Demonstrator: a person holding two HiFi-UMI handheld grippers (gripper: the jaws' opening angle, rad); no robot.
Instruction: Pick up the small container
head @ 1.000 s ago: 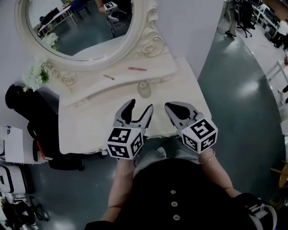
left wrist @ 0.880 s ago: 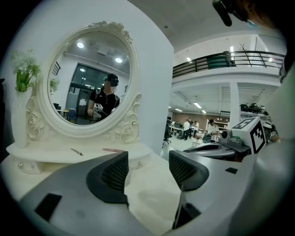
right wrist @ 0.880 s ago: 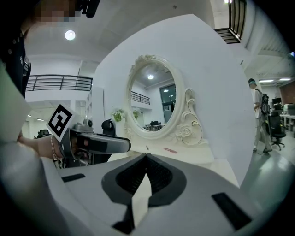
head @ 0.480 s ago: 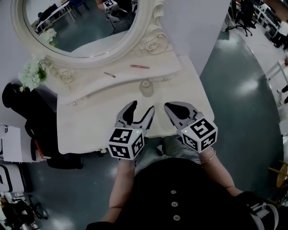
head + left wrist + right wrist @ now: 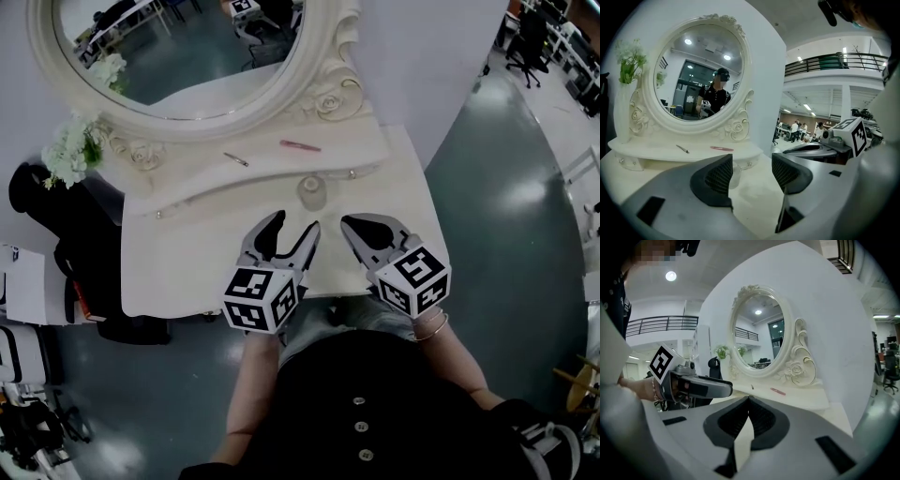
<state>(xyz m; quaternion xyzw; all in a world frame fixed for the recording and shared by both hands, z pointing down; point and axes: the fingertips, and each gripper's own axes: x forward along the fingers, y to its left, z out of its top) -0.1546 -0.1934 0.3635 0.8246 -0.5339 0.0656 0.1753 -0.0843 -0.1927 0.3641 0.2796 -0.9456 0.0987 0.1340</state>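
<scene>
Grippers short of the small container [image 5: 312, 193]
Your left gripper [image 5: 294, 225] has its jaws spread, empty; your right gripper [image 5: 347, 225] has them pressed together. The small container stands on the surface [image 5: 187, 258] just beyond both

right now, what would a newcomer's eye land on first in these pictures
The ornate white oval mirror at the back of the dressing table dominates. Over the table's front edge are the left claw, open, and the right claw, shut. Just beyond them stands the small clear container.
</scene>
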